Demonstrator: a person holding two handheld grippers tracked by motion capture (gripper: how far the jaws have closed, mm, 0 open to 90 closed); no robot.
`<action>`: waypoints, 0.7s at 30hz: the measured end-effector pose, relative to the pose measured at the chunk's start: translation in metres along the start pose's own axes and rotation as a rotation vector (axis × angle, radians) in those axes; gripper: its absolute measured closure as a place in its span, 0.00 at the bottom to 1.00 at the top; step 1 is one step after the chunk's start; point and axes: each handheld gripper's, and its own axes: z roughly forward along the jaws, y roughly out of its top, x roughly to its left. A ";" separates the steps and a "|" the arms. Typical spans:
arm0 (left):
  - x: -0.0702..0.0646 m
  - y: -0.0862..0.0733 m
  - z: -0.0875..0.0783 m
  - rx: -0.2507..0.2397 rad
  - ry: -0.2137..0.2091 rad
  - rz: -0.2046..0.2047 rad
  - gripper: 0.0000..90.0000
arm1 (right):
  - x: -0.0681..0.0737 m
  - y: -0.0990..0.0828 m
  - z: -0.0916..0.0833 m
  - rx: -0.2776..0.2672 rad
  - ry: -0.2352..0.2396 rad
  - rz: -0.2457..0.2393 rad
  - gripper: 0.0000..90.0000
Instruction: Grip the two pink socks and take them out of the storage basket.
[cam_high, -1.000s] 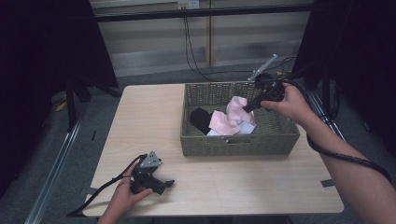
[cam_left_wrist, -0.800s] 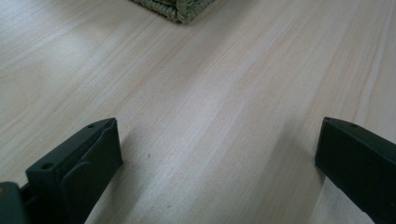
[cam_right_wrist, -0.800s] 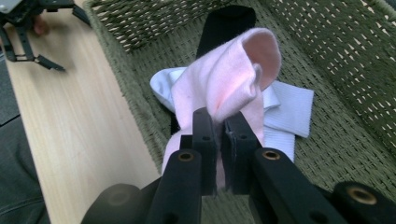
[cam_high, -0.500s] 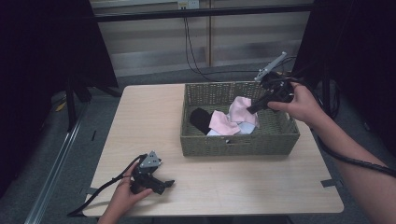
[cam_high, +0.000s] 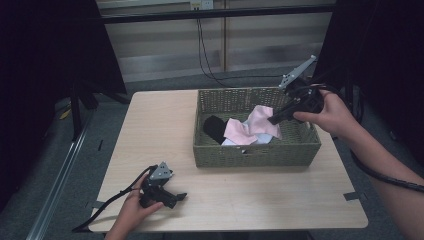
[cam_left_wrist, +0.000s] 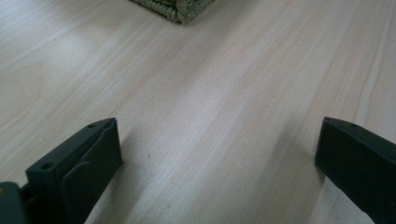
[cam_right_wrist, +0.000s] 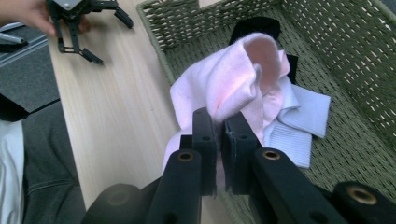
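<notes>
A green woven basket (cam_high: 260, 155) stands on the table's far right half and holds socks: a pink sock (cam_high: 257, 120), a white sock (cam_right_wrist: 299, 121) and a black sock (cam_high: 215, 127). My right gripper (cam_high: 274, 120) hovers over the basket's right part, shut on the pink sock (cam_right_wrist: 229, 84), which hangs lifted from the jaws. My left gripper (cam_high: 175, 198) rests near the table's front left edge, its jaws wide open over bare wood with nothing between the fingers (cam_left_wrist: 79, 158).
The wooden table (cam_high: 150, 125) has free room left of and in front of the basket. A basket corner (cam_left_wrist: 175, 7) shows ahead of the left gripper. Black cables (cam_high: 210, 55) hang behind the table. Dark stands flank both sides.
My right gripper has moved up and to the right with the pink sock, pulling it higher out of the pile. The left gripper has stayed put.
</notes>
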 end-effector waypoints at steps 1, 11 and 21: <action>0.000 0.000 0.000 0.001 0.000 0.000 0.00 | 0.002 0.000 0.000 -0.003 0.001 -0.004 0.94; 0.000 0.000 0.000 0.000 0.001 0.001 0.00 | 0.016 0.001 -0.003 -0.030 0.039 -0.054 0.94; 0.000 0.000 0.000 0.000 0.000 -0.001 0.00 | 0.034 -0.001 0.000 -0.040 0.077 -0.092 0.94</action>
